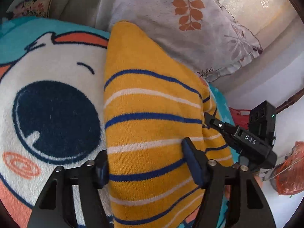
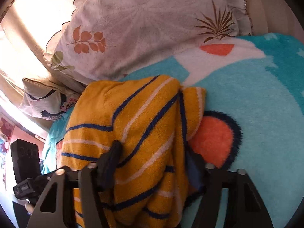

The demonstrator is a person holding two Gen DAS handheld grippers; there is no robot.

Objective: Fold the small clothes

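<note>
A small yellow knit garment with blue and white stripes (image 1: 152, 114) lies folded over on a cartoon fleece blanket (image 1: 53, 104). My left gripper (image 1: 146, 163) is over its near end with both fingers spread; the garment fills the gap between them. My right gripper (image 2: 152, 163) also has the garment (image 2: 133, 114) bunched between its fingers, which stand apart. The right gripper shows in the left wrist view (image 1: 237, 133) touching the garment's right edge.
A grey pillow with leaf prints (image 1: 180, 28) lies just beyond the garment. The blanket (image 2: 256, 104) extends to the right in the right wrist view. A second pillow (image 2: 41, 98) sits at the left. A red plastic bag (image 1: 288, 171) lies off the bed.
</note>
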